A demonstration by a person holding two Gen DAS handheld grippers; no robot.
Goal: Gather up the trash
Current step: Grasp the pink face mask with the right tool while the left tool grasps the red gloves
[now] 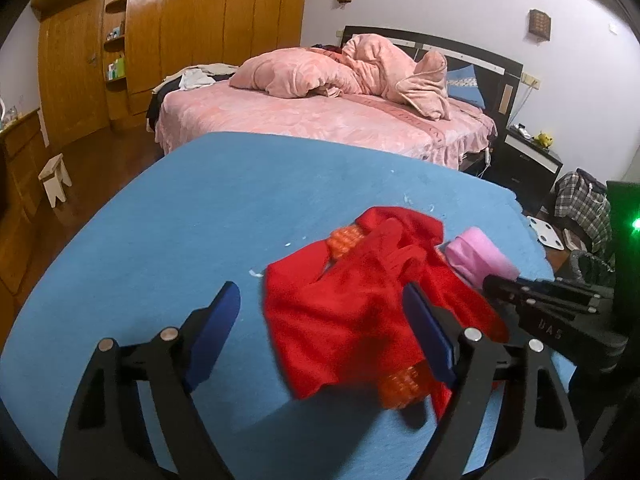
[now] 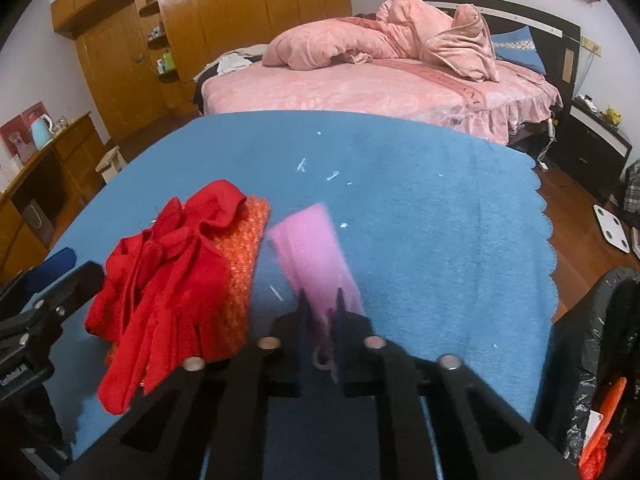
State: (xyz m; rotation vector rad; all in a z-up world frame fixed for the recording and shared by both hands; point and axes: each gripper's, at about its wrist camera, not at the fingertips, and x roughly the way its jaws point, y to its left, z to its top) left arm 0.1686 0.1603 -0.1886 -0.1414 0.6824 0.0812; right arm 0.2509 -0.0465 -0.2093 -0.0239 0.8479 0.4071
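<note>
A red cloth glove pile (image 1: 360, 300) with orange knit cuffs lies on the blue tablecloth (image 1: 180, 220). My left gripper (image 1: 320, 320) is open, its right finger over the red cloth's edge. My right gripper (image 2: 322, 304) is shut on a pink cloth piece (image 2: 312, 248) and holds it just above the table; it shows in the left wrist view (image 1: 480, 258) too. The red pile (image 2: 172, 268) lies left of it. Small white paper scraps (image 2: 334, 174) are scattered on the cloth.
A bin lined with a black bag (image 2: 600, 360) stands at the table's right edge, with orange and white items inside. A pink bed (image 1: 320, 120) is behind the table. A wooden wardrobe (image 1: 180, 20), small stool (image 1: 56, 178) and a nightstand (image 1: 528, 160) stand around.
</note>
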